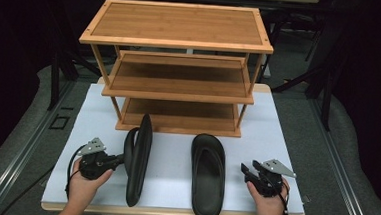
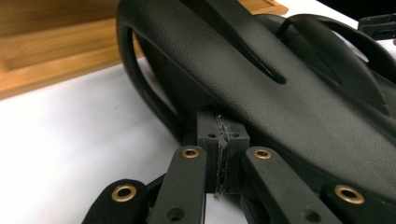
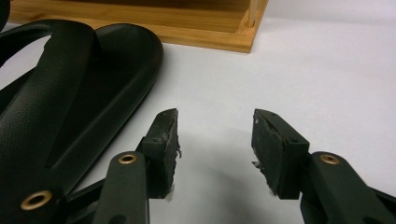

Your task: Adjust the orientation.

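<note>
High view: left gripper [image 1: 119,159] clamped on the tilted left slipper's [image 1: 139,159] strap; right slipper [image 1: 207,174] flat on counter [image 1: 277,128]. Right gripper view: right gripper [image 3: 215,149] jaws apart, nothing between. No readable writing.

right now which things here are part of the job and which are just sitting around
In the job:
- left slipper, tipped up on its edge, gripped by the left gripper
- right slipper, flat on the table
- right gripper, open beside it, holding nothing
- wooden shoe rack, the likely place for the pair

Just there:
- white table top
</note>
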